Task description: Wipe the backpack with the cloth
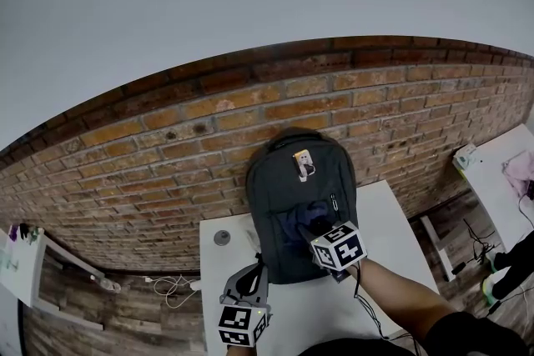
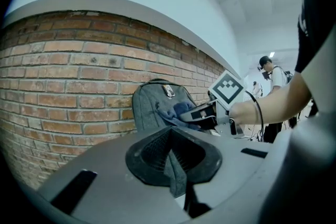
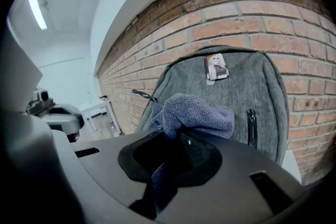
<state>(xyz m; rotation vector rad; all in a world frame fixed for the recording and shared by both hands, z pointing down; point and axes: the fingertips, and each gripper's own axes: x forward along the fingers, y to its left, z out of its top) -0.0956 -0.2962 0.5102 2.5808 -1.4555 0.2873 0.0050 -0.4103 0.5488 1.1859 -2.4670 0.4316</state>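
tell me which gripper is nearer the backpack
Right. The right gripper holds the cloth up at the front of the backpack. The left gripper sits short of its lower left corner, jaws together, apart from it.

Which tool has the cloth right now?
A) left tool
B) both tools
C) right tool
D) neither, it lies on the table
C: the right tool has the blue cloth pinched between its jaws at the front of the backpack, while the left tool is shut on nothing.
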